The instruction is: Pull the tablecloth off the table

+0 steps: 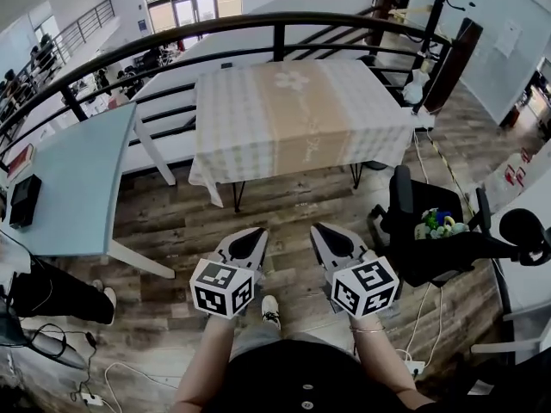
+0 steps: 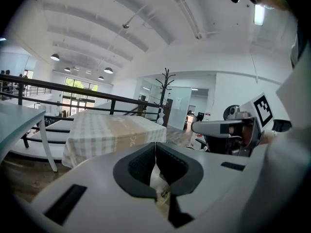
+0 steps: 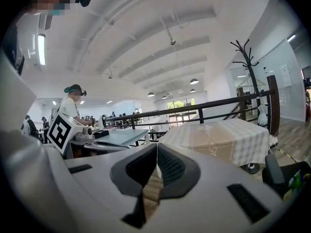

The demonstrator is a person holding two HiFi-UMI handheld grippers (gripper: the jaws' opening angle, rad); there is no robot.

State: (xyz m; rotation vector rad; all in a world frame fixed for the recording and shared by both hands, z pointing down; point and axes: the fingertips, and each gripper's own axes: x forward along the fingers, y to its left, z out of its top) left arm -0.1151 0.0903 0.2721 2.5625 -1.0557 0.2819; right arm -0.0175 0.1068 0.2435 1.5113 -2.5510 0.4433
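Observation:
A checked beige tablecloth (image 1: 297,114) with a tan middle stripe covers the small table by the railing; it also shows as the tablecloth (image 2: 109,132) in the left gripper view and the tablecloth (image 3: 228,137) in the right gripper view. Both grippers are held side by side over the wooden floor, well short of the table's near edge. My left gripper (image 1: 256,233) is shut with nothing in it, its tips meeting at the left gripper (image 2: 155,145). My right gripper (image 1: 317,228) is also shut and empty, seen again as the right gripper (image 3: 157,147).
A light blue table (image 1: 73,183) stands to the left. A black cart (image 1: 430,239) holding small coloured items stands to the right of the grippers. A dark curved railing (image 1: 215,28) runs behind the table, with a coat stand (image 1: 439,7) at the back right. Cables lie on the floor.

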